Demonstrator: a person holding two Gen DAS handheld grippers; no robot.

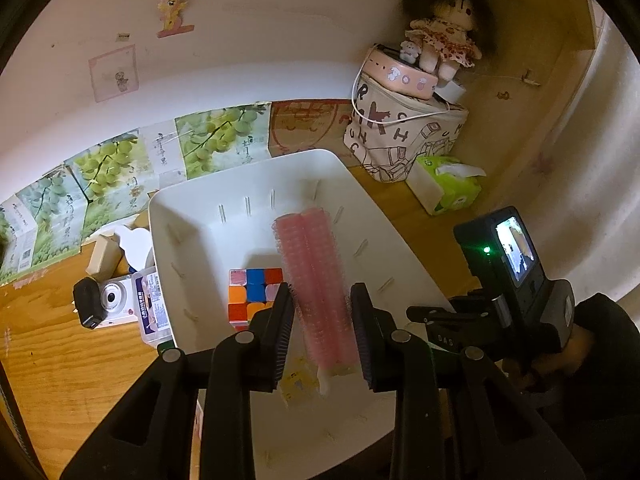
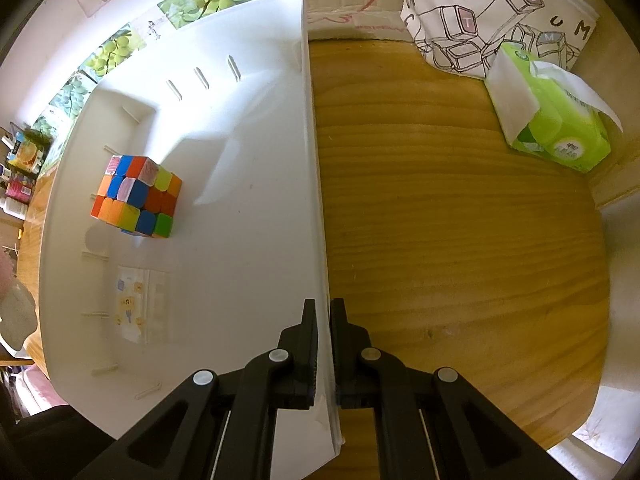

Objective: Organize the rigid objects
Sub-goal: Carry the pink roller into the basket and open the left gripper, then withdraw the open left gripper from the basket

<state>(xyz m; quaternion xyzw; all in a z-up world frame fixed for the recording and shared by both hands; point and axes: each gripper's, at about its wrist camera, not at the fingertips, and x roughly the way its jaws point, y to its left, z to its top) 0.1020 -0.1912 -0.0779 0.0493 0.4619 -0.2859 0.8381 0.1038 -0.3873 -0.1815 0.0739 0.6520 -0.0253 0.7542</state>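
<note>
The left hand-held gripper (image 1: 322, 334) hangs tilted over a white plastic bin (image 1: 192, 216) on the wooden counter (image 1: 60, 360), and a pair of pink hair rollers (image 1: 316, 280) lying side by side stands between its fingers (image 1: 280, 332). The jaws sit a little wider than the rollers, with a thin gap showing on each side, so the pads do not appear to press on them; whether the rollers already rest on the bin floor cannot be told from this view. Inside the bin, a Rubik's cube (image 1: 254, 294) sits on the floor just left of the rollers, and a small clear packet with yellow print (image 1: 296, 384) lies nearer the camera, partly under the rollers' end. The right hand-held gripper (image 2: 324, 354) points down at the bin's right wall (image 2: 316, 200) and is clamped on that thin rim, one finger inside the bin and one outside over the counter. In the left wrist view this gripper and the gloved hand (image 1: 576, 344) holding it show at the bin's right side. Left of the bin on the counter lie a small white camera (image 1: 110, 300) and a clear plastic box (image 1: 154, 308), touching each other. Beyond the bin's far right corner stand a printed canvas bag (image 1: 400, 136) and a green tissue pack (image 1: 448, 188), with a doll (image 1: 444, 36) seated on a pink tin (image 1: 400, 74) on top of the bag.
</note>
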